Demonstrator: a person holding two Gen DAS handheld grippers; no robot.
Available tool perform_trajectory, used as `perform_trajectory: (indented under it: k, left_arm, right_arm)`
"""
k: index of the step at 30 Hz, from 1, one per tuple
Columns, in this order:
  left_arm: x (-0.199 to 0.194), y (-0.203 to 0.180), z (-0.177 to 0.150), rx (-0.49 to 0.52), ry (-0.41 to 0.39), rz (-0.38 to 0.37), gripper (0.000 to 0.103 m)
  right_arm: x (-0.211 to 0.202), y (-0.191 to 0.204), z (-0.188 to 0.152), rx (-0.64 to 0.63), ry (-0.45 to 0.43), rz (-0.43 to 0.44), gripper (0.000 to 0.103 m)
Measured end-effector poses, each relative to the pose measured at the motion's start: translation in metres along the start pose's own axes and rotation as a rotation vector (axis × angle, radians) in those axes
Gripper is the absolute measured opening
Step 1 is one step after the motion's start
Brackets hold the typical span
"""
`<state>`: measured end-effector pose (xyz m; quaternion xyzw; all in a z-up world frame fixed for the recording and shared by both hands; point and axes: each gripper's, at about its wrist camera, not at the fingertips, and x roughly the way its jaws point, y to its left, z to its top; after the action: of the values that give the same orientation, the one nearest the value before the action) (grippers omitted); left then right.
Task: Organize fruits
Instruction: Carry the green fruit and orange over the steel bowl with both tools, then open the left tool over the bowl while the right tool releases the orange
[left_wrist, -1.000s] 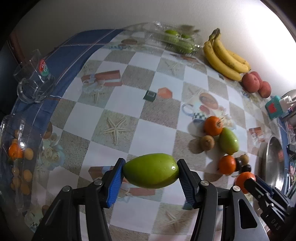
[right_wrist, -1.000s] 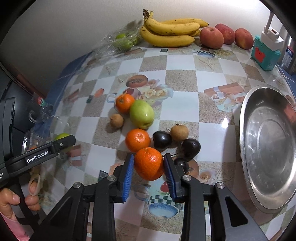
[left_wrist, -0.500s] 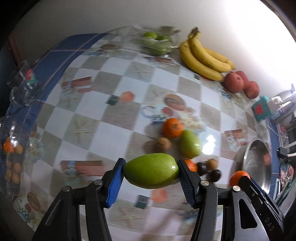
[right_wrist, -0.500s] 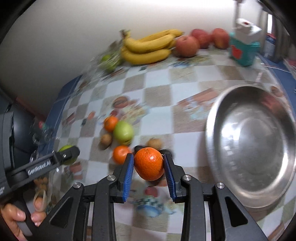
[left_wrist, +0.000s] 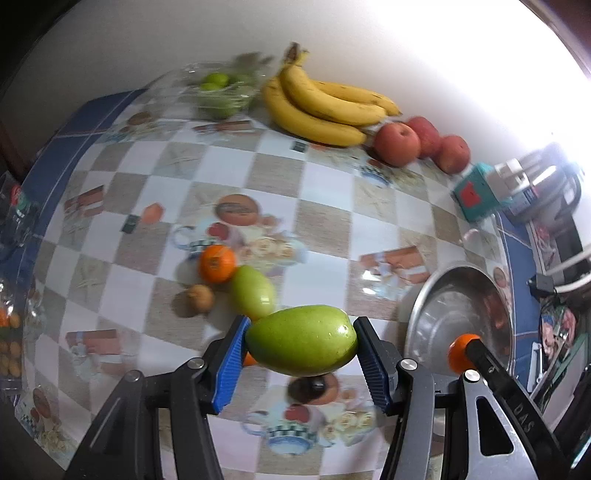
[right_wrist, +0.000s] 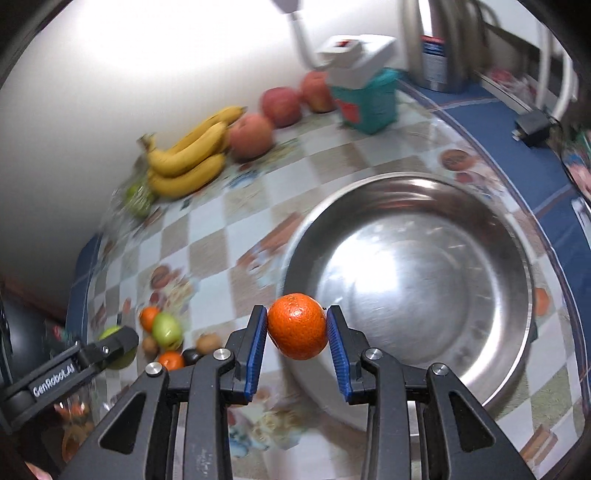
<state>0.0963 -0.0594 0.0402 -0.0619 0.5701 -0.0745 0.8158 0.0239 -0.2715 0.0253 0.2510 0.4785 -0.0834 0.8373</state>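
Right claw is clenched on an orange, held mid-frame over the near rim of the bowl. Left claw is clenched on a mango, lower centre, left of the bowl. Risk noted: round fruit may roll from the pads; early release would drop it onto the table.

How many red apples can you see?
3. All sit in a row by the wall: one apple next to the bananas, a second partly behind it, and a third nearest the teal box. More could be hidden.
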Motion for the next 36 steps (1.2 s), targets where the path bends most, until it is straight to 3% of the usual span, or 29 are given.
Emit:
perform_trajectory:
  k: [13,23,29,36]
  left_arm:
    - [0.029,-0.087,-0.009,0.142,0.013,-0.04,0.06]
    - [0.047,-0.142,-0.021,0.305,-0.062,-0.076,0.06]
    - [0.047,-0.158,-0.021,0.353,-0.104,-0.1,0.06]
    - [0.053,-0.15,-0.02,0.329,-0.061,-0.07,0.061]
  right_arm:
    - [-0.014,-0.083,0.028,0.186,-0.09,-0.158,0.034]
    - [-0.012,-0.127,0.036,0.281,-0.118,-0.276,0.035]
    - [-0.008,-0.131,0.036,0.27,-0.12,-0.291,0.035]
    - [-0.004,-0.128,0.035,0.261,-0.105,-0.289,0.035]
